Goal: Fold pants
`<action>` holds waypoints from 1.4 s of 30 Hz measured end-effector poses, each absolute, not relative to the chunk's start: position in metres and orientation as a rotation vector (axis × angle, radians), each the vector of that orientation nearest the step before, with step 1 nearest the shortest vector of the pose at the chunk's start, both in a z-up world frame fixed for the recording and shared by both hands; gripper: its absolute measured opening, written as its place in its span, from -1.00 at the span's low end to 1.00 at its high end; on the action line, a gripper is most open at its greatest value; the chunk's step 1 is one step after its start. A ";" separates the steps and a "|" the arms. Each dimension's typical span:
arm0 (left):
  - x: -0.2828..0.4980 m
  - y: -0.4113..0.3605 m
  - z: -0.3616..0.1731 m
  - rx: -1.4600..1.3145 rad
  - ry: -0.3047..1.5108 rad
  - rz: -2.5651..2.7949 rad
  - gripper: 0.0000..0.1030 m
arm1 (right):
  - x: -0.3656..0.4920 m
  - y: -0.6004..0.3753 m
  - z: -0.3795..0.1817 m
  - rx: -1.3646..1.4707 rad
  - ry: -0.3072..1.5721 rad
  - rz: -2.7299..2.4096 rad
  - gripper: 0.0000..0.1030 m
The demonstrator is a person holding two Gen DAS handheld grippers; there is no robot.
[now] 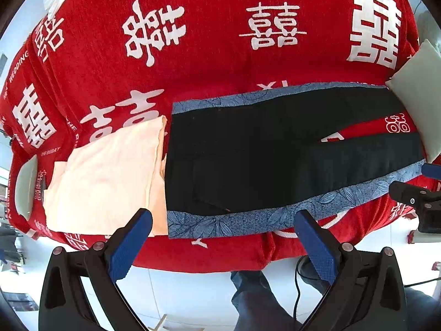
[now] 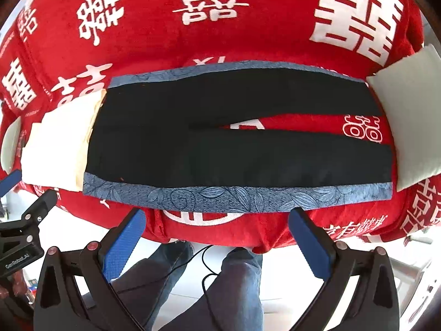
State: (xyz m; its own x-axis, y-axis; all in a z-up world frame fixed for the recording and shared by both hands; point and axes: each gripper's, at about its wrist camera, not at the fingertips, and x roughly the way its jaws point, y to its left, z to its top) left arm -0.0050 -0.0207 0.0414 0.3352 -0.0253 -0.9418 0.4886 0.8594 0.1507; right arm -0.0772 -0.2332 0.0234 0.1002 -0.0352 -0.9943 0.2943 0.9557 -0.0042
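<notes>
Black pants (image 1: 261,160) with blue leaf-patterned side stripes lie flat on a red cloth-covered table (image 1: 193,55), waist to the left, both legs spread to the right. They also show in the right wrist view (image 2: 220,149). My left gripper (image 1: 223,220) is open and empty, hovering at the near edge by the waist end. My right gripper (image 2: 217,218) is open and empty, hovering just off the near edge in front of the lower leg's blue stripe (image 2: 234,195). Each gripper shows at the edge of the other's view.
A folded cream garment (image 1: 110,176) lies left of the waist, touching it. A white folded item (image 2: 410,115) sits at the leg ends on the right. A pale object (image 1: 26,187) sits at the far left edge. The person's legs (image 2: 234,284) and a cable are below the table edge.
</notes>
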 end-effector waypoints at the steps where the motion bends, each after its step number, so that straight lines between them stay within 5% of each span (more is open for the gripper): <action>1: -0.005 -0.021 0.042 0.454 1.188 -0.349 1.00 | -0.086 -0.235 0.022 0.239 1.438 -0.254 1.00; 42: -0.011 -0.024 0.036 0.467 1.203 -0.340 1.00 | -0.094 -0.236 0.022 0.265 1.435 -0.299 1.00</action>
State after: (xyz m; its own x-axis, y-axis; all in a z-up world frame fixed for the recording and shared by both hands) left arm -0.0114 -0.0236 0.0359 0.3275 -0.0059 -0.9448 0.4896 0.8563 0.1644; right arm -0.0936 -0.2356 0.0222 0.1106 -0.0427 -0.9929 0.3578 0.9338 -0.0003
